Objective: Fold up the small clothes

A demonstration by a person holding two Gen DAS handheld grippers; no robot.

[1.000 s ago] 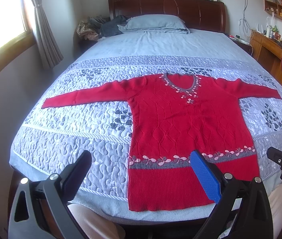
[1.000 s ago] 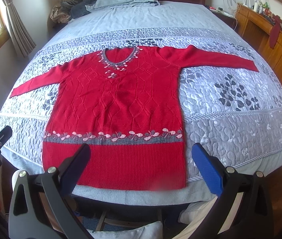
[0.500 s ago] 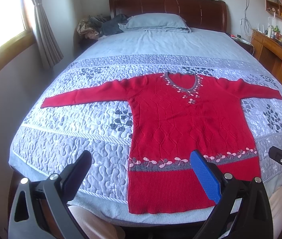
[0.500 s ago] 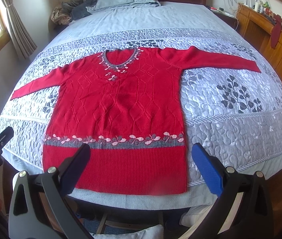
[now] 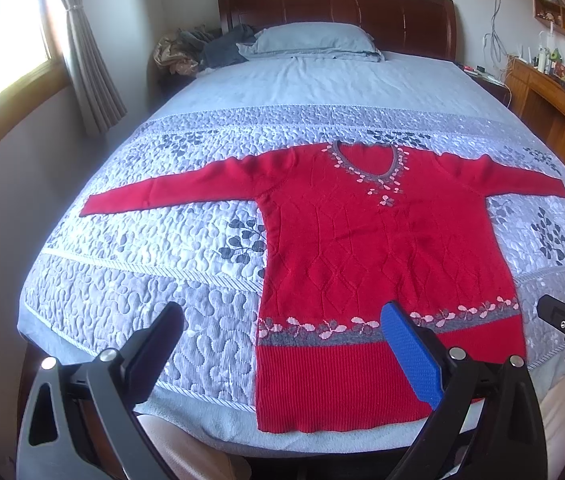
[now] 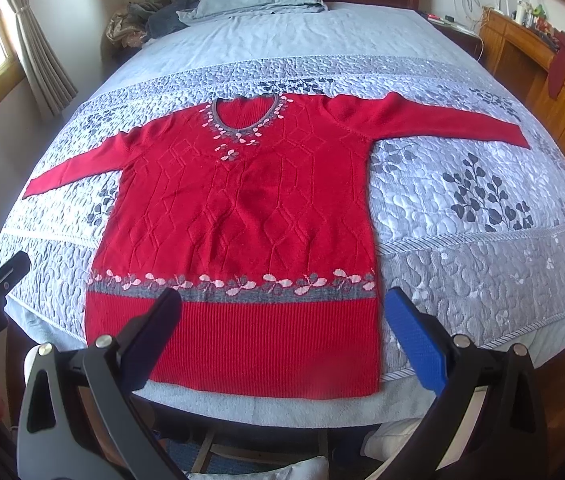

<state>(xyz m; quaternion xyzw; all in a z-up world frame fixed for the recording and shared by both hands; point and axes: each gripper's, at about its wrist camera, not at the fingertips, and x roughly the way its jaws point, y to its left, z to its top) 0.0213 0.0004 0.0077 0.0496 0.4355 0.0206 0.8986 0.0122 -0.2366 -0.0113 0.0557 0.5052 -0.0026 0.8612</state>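
Sweater (image 5: 382, 256), red knit with raised diamond ribbing, a grey V-neck edged in pink petals and a grey-pink flower band above a ribbed hem, is lying flat, front up, on the quilt (image 5: 154, 280), sleeves spreading straight out to both sides. In the left wrist view, the left gripper (image 5: 282, 344) is hovering over the near bed edge, jaws standing wide apart and holding nothing, its blue pad over the hem. A pillow (image 5: 314, 42) is resting by the wooden headboard (image 5: 334, 4). In the right wrist view, the right gripper (image 6: 282, 328) is hanging above the sweater's (image 6: 242, 208) ribbed hem, jaws likewise spread and empty; the puffy, stitched quilt (image 6: 482, 248) is showing dark leaf prints.
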